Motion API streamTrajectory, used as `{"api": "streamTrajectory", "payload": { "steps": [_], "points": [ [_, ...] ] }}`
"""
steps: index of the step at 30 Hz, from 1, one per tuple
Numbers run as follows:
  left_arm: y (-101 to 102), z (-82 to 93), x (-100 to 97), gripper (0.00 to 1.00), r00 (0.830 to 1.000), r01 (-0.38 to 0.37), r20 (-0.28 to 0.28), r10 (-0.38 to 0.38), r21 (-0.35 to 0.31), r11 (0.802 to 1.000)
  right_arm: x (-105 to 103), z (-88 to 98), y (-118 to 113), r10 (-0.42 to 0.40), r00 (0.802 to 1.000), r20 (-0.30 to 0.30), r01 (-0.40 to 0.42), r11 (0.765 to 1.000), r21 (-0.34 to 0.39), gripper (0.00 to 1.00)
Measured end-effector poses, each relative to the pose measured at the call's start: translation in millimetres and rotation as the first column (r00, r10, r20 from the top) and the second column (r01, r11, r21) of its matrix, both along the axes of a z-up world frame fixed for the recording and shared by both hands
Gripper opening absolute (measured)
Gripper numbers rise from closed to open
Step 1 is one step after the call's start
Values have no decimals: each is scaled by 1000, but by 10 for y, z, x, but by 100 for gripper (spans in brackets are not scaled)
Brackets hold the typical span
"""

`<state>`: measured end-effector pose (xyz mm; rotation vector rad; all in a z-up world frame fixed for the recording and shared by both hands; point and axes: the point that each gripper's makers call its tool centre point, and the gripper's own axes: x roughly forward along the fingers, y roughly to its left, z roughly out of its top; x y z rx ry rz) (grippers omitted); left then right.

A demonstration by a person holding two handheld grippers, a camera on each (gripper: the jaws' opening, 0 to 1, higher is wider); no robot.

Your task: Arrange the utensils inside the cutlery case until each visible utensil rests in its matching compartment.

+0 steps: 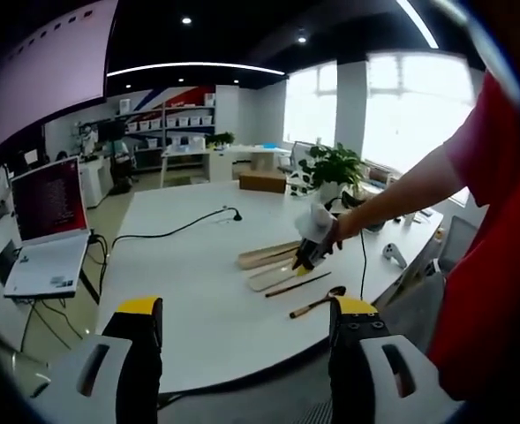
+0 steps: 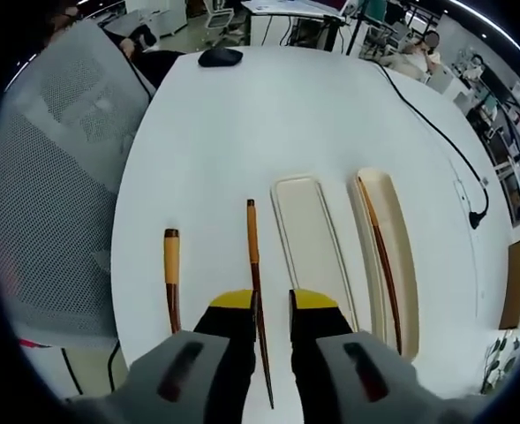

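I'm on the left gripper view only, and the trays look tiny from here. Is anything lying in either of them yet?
Observer: Yes. In the right gripper view, one dark chopstick lies lengthwise in the deeper tray.
Operator: And the other tray?
Observer: The flat tray beside it holds no utensil.
Operator: What is the right claw over?
Observer: The right claw straddles a second chopstick lying on the table, with its jaws apart and not clamped on it.
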<state>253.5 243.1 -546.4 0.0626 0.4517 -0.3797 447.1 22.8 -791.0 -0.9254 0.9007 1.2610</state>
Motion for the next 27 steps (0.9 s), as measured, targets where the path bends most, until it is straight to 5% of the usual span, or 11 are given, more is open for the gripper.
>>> {"api": "streamTrajectory", "payload": {
  "steps": [27],
  "points": [
    [51,-47,-21,78,999,-26,-19,26,5,1000,-72,-246,42,22,999,-35,-24,999,-43,8]
  ]
}}
